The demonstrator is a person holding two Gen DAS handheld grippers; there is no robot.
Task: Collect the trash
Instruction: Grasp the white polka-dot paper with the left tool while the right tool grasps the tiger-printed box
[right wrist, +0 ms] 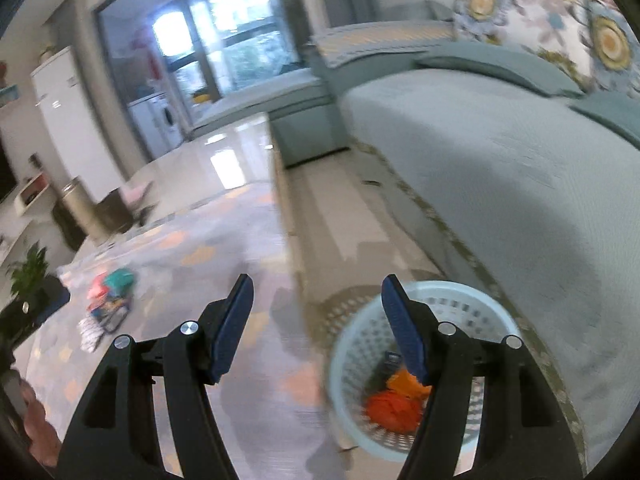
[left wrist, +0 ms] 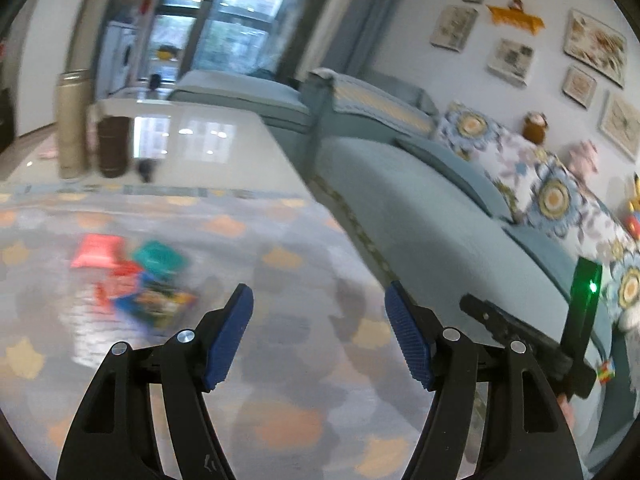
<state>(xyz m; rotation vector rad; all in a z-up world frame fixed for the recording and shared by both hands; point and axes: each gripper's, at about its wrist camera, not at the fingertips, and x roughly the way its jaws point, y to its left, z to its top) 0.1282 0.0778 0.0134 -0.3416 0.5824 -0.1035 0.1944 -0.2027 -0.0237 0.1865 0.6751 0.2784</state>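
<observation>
A pile of colourful snack wrappers (left wrist: 136, 280) lies on the patterned rug, ahead and to the left of my left gripper (left wrist: 318, 332), which is open and empty above the rug. The same pile shows far left in the right wrist view (right wrist: 108, 300). My right gripper (right wrist: 316, 328) is open and empty, held above a pale perforated basket (right wrist: 360, 340) that stands on the floor by the sofa. Orange and red trash (right wrist: 396, 404) lies inside the basket. The right gripper's body (left wrist: 520, 332) shows at the left view's right side.
A blue-grey sofa (right wrist: 500, 168) with floral cushions (left wrist: 552, 196) runs along the right. A tall metal bin (left wrist: 72, 124) and a brown bin (left wrist: 114, 146) stand at the rug's far edge. A potted plant (right wrist: 28, 276) is at far left. Glossy tile floor (right wrist: 240, 148) lies beyond.
</observation>
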